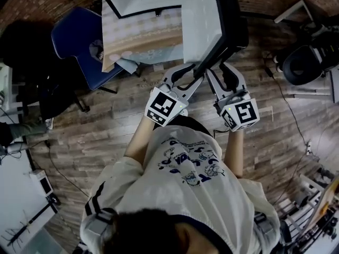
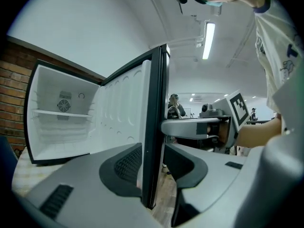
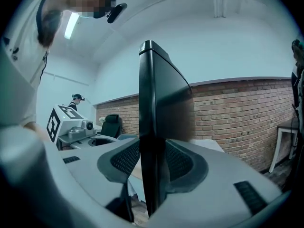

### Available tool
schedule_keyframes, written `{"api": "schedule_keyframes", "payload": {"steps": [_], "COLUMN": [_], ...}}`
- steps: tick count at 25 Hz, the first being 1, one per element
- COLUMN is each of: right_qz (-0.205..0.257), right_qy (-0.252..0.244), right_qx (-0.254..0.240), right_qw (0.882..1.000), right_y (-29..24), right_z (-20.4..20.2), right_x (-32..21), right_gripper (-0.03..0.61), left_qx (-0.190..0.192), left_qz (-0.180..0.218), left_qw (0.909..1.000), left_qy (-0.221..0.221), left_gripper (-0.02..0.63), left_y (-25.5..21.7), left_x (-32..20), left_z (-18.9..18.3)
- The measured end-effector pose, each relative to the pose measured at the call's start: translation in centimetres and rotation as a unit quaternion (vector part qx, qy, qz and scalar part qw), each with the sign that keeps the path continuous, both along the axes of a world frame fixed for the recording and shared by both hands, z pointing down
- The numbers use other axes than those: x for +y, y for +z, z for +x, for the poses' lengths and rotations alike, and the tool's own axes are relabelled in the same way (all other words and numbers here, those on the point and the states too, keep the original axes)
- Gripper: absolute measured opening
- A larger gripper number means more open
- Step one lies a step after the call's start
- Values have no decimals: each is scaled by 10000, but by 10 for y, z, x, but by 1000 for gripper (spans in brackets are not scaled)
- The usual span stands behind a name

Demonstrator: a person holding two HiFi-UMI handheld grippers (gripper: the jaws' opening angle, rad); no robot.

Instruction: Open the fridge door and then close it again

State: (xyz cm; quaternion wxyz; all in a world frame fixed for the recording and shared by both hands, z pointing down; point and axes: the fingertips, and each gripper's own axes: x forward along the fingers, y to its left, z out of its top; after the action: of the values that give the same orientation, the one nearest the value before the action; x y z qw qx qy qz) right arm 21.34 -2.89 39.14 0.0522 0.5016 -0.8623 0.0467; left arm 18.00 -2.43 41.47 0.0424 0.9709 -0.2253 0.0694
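Observation:
The small fridge stands open on a cloth-covered table, its white inside bare. Its door, white inside and black outside, swings out toward me. My left gripper is shut on the door's free edge, one pad on each face. Just beside it, my right gripper is shut on the same edge. The right gripper shows in the left gripper view beyond the door, and the left gripper shows in the right gripper view.
A blue chair stands left of the fridge table. A black office chair and a white desk frame are at the right. Brick wall runs behind. Wooden floor lies under me.

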Motion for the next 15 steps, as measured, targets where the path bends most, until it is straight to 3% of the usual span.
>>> {"api": "schedule_keyframes", "payload": {"steps": [6,15], "right_qz": [38,-47], "right_qy": [-172,-828], "right_qx": [41,133], "right_qw": [9998,9965], "right_y": [0,2], "right_z": [-34,-102], "right_x": [-4,-23], "right_gripper": [184,176], "left_qx": [-46,-7], "left_qz": [39,14], "left_qw": [9995,9957], "left_qy": [-309,-921], "left_gripper": [149,150], "left_y": [0,1], "left_x": [0,-18], "left_z": [-31,-74]}}
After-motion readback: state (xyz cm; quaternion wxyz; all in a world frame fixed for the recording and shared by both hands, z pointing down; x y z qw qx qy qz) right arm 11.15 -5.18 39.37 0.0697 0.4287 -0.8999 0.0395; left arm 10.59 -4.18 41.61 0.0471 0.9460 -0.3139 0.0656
